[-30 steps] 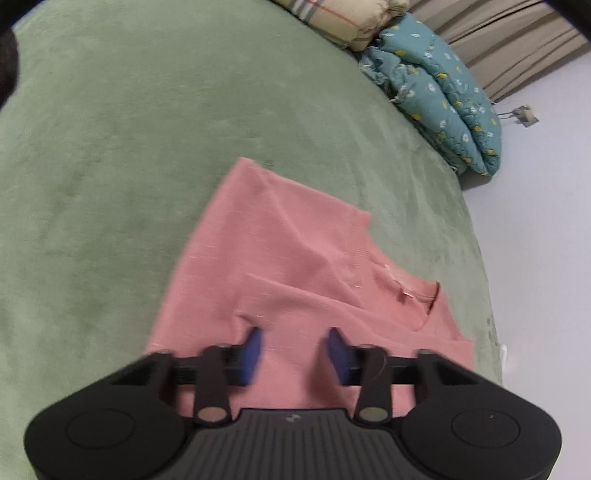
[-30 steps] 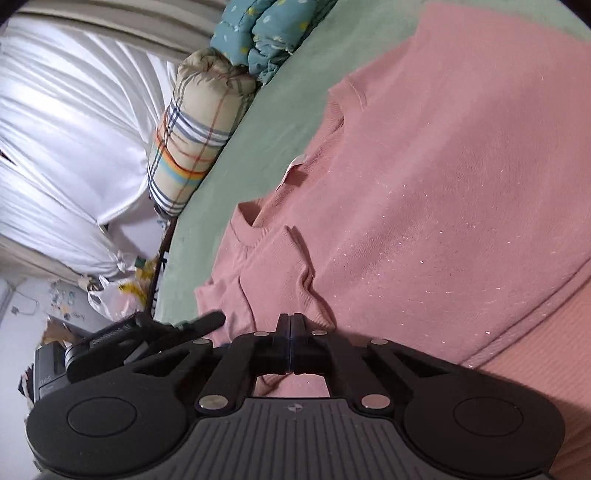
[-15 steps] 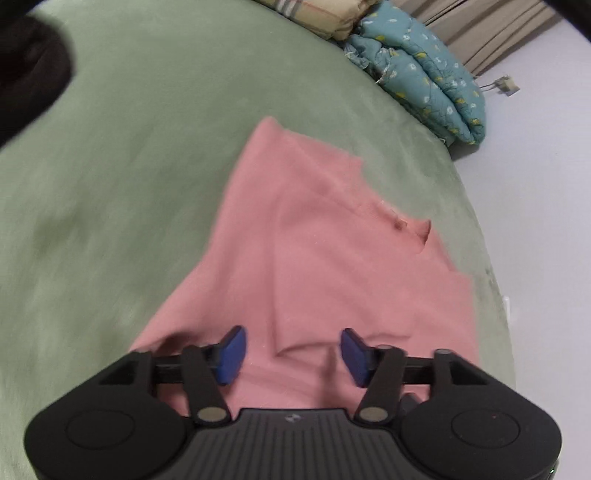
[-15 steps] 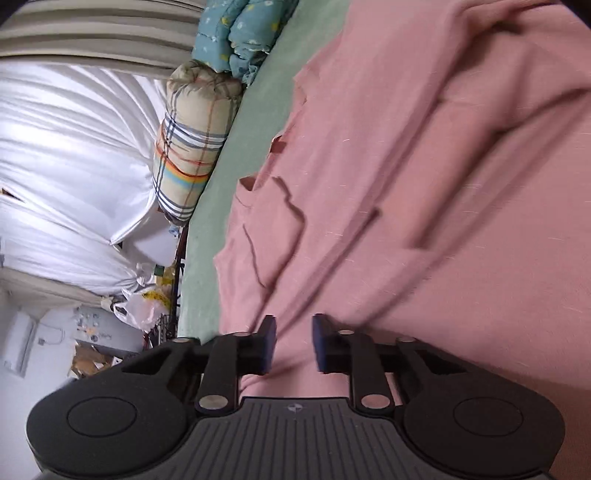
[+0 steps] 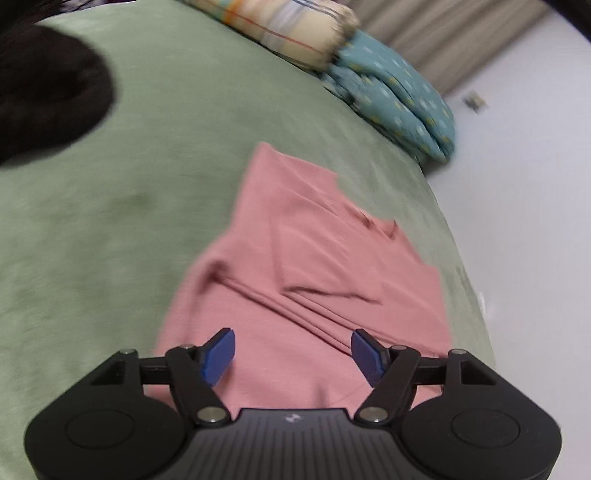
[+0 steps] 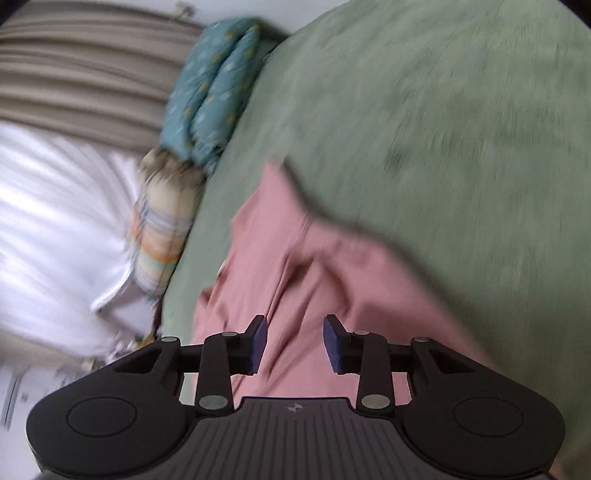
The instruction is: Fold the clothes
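My left tongs [image 5: 293, 350] and right tongs [image 6: 294, 343] have both just been opening and stand released, empty, above the pink shirt [image 5: 314, 258] on the green bed [image 5: 129, 203].

Green bed [image 5: 155, 177] has a pink shirt [image 5: 314, 266] lying partly folded on it, teal quilt [image 5: 399, 99] and plaid pillow [image 5: 288, 26] at the edge.

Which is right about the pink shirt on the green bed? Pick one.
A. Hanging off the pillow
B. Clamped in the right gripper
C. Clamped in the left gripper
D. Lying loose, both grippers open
D: the pink shirt lies on the green bed, with the left gripper and right gripper both open above it, nothing pinched between their pads.
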Available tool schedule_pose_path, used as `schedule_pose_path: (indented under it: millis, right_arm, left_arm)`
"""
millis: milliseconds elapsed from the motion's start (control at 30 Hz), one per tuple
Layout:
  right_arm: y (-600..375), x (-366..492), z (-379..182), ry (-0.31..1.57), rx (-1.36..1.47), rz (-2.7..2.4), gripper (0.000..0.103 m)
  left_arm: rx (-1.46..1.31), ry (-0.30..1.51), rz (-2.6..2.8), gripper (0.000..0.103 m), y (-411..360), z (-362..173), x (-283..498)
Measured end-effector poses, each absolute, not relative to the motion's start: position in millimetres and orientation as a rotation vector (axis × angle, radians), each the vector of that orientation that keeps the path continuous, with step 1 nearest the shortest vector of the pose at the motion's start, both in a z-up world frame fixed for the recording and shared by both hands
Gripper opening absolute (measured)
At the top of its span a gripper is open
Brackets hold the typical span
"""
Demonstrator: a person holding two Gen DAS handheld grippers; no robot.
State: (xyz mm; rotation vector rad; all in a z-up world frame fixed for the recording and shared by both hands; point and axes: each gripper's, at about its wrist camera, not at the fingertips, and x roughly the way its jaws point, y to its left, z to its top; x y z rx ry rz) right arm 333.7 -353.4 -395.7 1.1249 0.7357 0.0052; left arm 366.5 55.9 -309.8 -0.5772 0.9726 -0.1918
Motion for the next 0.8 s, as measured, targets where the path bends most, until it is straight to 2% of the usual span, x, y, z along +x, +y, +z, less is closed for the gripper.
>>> schedule_pose_path:
  millis: [67, 100, 133, 300, 400, 467, 533, 600, 733, 800]
  right_arm:
    - [-355.8, 351.4, -401.4, 0.769, 1.109, -0.012, 0.033]
    - [-356.2, 356.5, -403.7, 0.783, 1.101, -0.007, 0.020]
    - [-354.3, 360.4, -405.0, 0.817, 1.053, -0.018, 0.002]
    - [-343.7, 367.0, -401.6, 0.848, 0.796, 0.011, 0.000]
    - [-349.4, 360.0, -394.7, 0.862, 0.723, 0.021, 0.000]
    - [-357.9, 350.9, -392.1, 0.852, 0.772, 0.039, 0.005]
    - [-365.8, 337.0, -389.0, 0.819, 0.832, 0.043, 0.023]
    - [-370.4, 317.5, -388.4, 0.791, 0.895, 0.055, 0.031]
    - [-366.4, 284.1, -393.1, 0.818, 0.943, 0.103, 0.032]
    - [-365.2, 267.3, -395.3, 0.827, 0.956, 0.124, 0.029]
  left_arm:
    - [-0.623, 0.990, -0.195, 0.069, 55.3, -321.0, 373.1]
    - [-0.658, 0.990, -0.219, 0.069, 55.4, -330.9, 380.7]
    - [-0.655, 0.996, -0.218, 0.069, 55.2, -334.1, 383.8]
    - [-0.665, 1.025, -0.226, 0.059, 73.3, -346.4, 375.9]
    - [-0.665, 1.034, -0.235, 0.059, 87.8, -343.9, 359.6]
    - [-0.669, 1.038, -0.239, 0.060, 96.8, -341.5, 345.8]
    - [-0.692, 1.031, -0.235, 0.066, 104.1, -338.0, 328.1]
    - [-0.679, 1.015, -0.242, 0.069, 102.0, -332.6, 313.5]
    - [-0.610, 1.036, -0.291, 0.073, 89.7, -332.0, 293.8]
    - [-0.585, 1.062, -0.293, 0.073, 88.2, -338.4, 277.0]
